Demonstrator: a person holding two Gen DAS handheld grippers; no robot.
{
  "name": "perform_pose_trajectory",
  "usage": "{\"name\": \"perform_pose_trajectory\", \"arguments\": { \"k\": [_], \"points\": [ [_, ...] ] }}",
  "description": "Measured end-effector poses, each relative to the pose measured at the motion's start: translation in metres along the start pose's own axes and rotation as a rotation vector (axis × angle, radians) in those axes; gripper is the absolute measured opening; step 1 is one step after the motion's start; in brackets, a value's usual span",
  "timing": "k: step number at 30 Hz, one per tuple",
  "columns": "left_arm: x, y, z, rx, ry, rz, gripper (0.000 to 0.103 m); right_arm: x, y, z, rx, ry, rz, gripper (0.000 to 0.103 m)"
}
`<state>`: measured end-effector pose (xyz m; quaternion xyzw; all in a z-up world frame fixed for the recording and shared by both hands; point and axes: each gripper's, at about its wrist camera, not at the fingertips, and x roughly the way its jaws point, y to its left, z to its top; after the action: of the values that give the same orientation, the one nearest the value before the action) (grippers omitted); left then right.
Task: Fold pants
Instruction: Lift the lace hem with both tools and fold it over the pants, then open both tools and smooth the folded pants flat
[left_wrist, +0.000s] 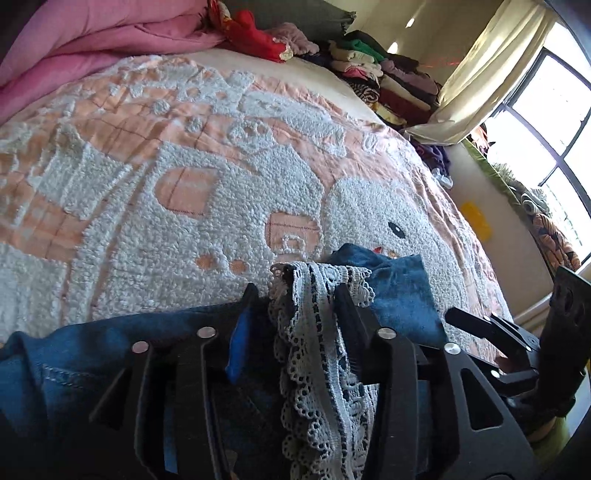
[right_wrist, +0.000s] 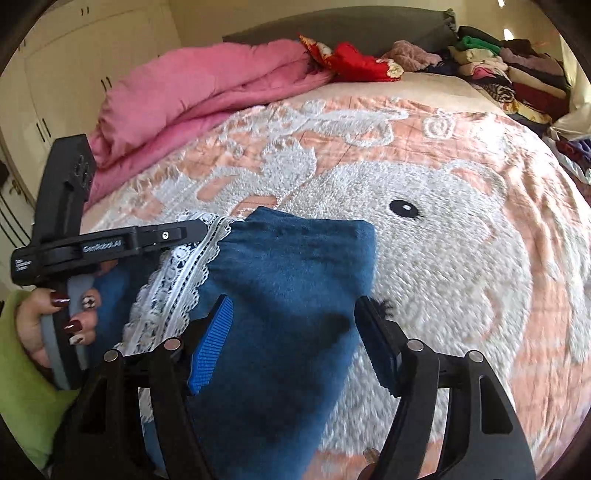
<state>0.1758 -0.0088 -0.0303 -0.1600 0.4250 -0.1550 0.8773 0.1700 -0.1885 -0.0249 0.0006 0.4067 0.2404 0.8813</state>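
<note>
Blue pants (right_wrist: 291, 280) with a white lace trim (right_wrist: 177, 284) lie on the bed, the leg end toward the middle. In the left wrist view my left gripper (left_wrist: 295, 306) has its jaws around the lace trim (left_wrist: 314, 332) and blue fabric (left_wrist: 399, 291), closed on them. The left gripper also shows in the right wrist view (right_wrist: 199, 229), its finger tip at the lace. My right gripper (right_wrist: 295, 332) is open, its jaws wide on either side of the blue leg, not pinching it.
A pink and white tufted bedspread (right_wrist: 443, 240) with a bear pattern covers the bed. A pink duvet (right_wrist: 192, 85) lies at the back left, stacked folded clothes (right_wrist: 509, 74) at the back right. A window (left_wrist: 554, 122) and curtain are beyond the bed's right edge.
</note>
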Motion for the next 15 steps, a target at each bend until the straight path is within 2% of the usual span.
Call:
{"name": "perform_pose_trajectory", "arguments": {
  "k": [2, 7, 8, 9, 10, 15],
  "points": [
    [-0.007, -0.003, 0.000, 0.009, -0.015, 0.013, 0.041, -0.012, -0.001, -0.004, 0.010, -0.012, 0.004, 0.072],
    [-0.032, -0.008, -0.006, 0.023, -0.056, 0.040, 0.056, -0.038, -0.001, -0.013, 0.023, -0.054, 0.018, 0.073],
    [-0.037, -0.009, -0.008, 0.025, -0.060, 0.047, 0.056, -0.042, -0.001, -0.015, 0.020, -0.058, 0.016, 0.083],
    [-0.043, -0.011, -0.010, 0.028, -0.063, 0.054, 0.058, -0.047, 0.001, -0.017, 0.015, -0.066, 0.009, 0.087],
    [-0.046, -0.013, -0.011, 0.031, -0.065, 0.060, 0.063, -0.051, 0.002, -0.019, 0.008, -0.074, 0.006, 0.087],
    [-0.065, -0.026, -0.023, 0.071, -0.050, 0.094, 0.076, -0.066, 0.008, -0.026, -0.021, -0.097, 0.006, 0.087]
  ]
}}
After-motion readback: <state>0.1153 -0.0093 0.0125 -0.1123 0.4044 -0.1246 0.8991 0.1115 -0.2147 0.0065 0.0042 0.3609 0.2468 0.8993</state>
